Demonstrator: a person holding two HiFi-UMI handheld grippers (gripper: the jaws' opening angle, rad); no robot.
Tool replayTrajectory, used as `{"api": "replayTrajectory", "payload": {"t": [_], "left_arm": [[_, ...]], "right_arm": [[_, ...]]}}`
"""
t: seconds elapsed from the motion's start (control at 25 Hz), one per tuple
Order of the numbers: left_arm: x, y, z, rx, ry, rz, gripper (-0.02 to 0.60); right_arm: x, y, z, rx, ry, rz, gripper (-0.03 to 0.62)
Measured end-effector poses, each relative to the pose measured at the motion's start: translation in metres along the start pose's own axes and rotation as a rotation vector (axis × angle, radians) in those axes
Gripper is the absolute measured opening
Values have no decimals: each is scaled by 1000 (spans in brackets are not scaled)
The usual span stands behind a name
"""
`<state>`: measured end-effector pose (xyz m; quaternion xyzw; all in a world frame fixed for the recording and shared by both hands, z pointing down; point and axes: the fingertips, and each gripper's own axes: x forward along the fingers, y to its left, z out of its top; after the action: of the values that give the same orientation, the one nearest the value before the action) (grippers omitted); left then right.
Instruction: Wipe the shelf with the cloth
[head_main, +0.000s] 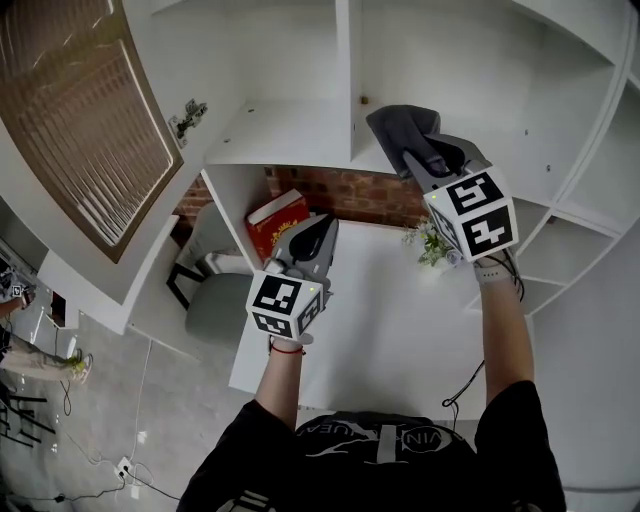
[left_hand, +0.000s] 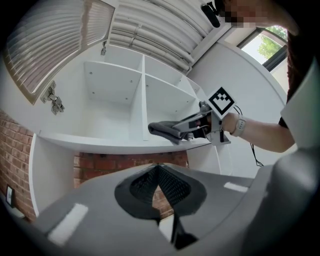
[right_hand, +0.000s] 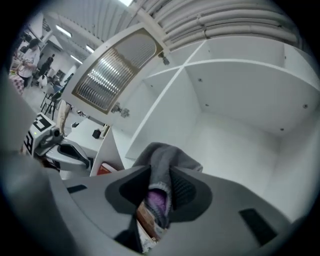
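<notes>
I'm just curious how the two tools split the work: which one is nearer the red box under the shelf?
Left. The left tool sits close beside the red box; the right tool is higher up at the shelf, gripping the cloth.

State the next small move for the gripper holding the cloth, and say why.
Probably lower the right gripper so the cloth lands on the shelf board: the cloth is clamped in its jaws but appears to hang just above the white surface.
</notes>
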<state>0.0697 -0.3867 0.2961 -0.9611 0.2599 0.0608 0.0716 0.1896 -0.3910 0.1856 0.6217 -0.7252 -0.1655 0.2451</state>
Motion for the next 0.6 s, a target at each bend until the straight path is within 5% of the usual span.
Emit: {"api": "replayTrajectory", "payload": {"t": [0.32,0.6], "left_arm": [[0,-1,-3,-10,-10,-17,12],[0,-1,-9,-19,-18,-19,11]], "right_arm": [[24,-10,-7,-52,76,53,176],[35,0,-16,-5,190,320,176]]}}
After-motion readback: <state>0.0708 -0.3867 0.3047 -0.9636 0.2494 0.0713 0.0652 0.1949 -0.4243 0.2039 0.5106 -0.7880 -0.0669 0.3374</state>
